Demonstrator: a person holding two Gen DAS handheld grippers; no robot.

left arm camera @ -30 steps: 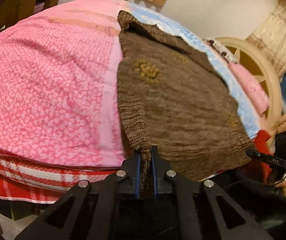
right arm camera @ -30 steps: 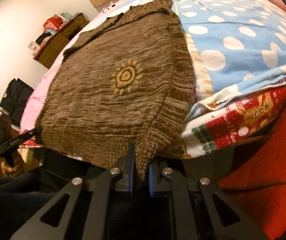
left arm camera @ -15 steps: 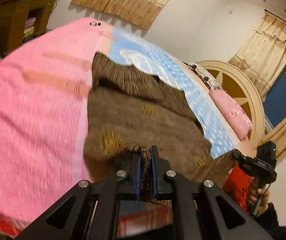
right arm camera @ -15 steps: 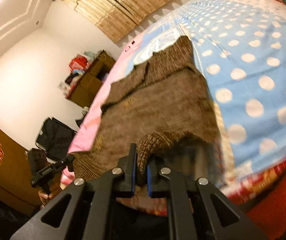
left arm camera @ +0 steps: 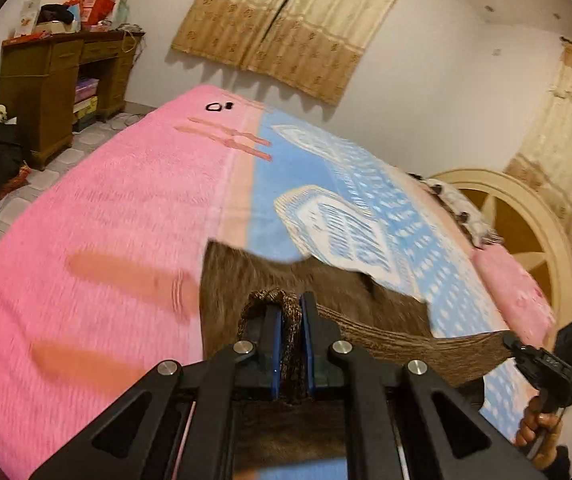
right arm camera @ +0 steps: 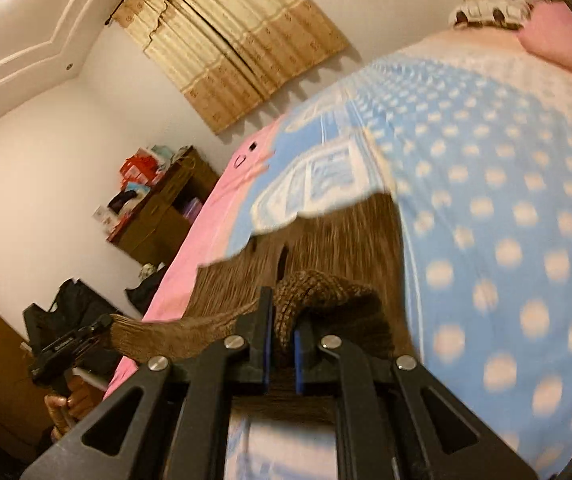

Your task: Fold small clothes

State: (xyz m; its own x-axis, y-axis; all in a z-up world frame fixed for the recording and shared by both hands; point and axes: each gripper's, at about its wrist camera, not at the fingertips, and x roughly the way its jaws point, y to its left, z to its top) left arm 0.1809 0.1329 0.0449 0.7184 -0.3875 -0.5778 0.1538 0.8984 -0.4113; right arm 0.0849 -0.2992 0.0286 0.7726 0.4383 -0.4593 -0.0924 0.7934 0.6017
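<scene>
From my left wrist camera, my left claw (left arm camera: 289, 334) is clamped on a bunched corner of the brown sweater (left arm camera: 326, 300). The hem runs taut from it to the right, ending at my right claw (left arm camera: 510, 346), which shows low at the right edge. The rest of the sweater lies blurred on the bed (left arm camera: 106, 200) just ahead of and below the claw, over the seam where pink cover meets blue. From my right wrist camera, my right claw (right arm camera: 283, 334) is closed on the other hem corner of the sweater (right arm camera: 326, 248). The hem stretches left to my left claw (right arm camera: 104, 330). The body lies ahead, so I judge the fold goes forward, both claws level.
</scene>
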